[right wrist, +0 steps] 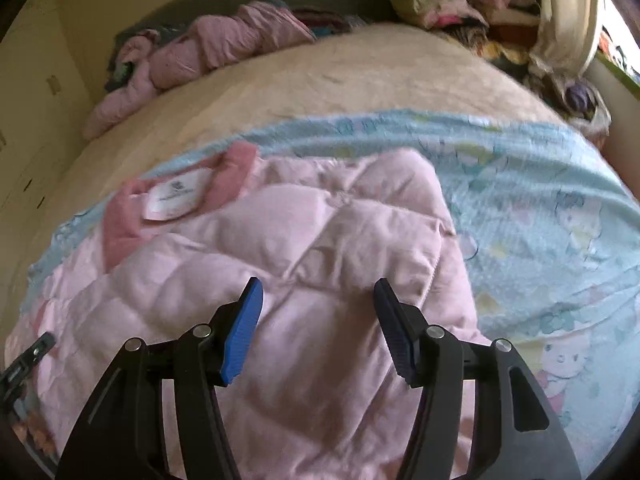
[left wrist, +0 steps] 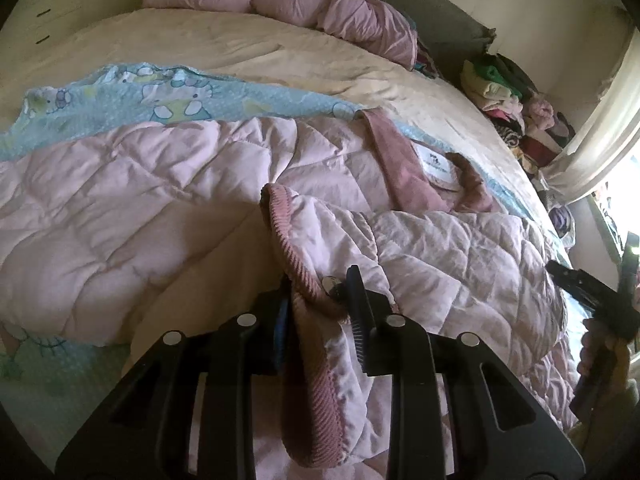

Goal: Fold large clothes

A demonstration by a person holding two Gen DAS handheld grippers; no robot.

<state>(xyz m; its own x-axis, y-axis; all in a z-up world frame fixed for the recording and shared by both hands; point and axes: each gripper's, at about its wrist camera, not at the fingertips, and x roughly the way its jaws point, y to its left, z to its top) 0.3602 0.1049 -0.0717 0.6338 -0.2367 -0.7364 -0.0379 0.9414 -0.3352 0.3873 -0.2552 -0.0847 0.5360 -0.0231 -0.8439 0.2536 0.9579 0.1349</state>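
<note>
Bed point(left wrist: 248, 48) with blue sheet point(right wrist: 540, 208): pink quilted jacket point(right wrist: 304, 240) lies spread across it, collar point(left wrist: 396, 160) away. Left gripper point(left wrist: 320, 320) pinches the ribbed cuff point(left wrist: 296, 264); right gripper point(right wrist: 318, 328) hovers wide, empty. Folding seems barely begun: sleeves and body remain.

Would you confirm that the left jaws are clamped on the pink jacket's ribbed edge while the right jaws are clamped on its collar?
Not quite. The left gripper does pinch the ribbed edge of the pink jacket, but the right gripper holds nothing: the right wrist view shows its jaws apart above the quilted fabric, away from the collar.
</note>
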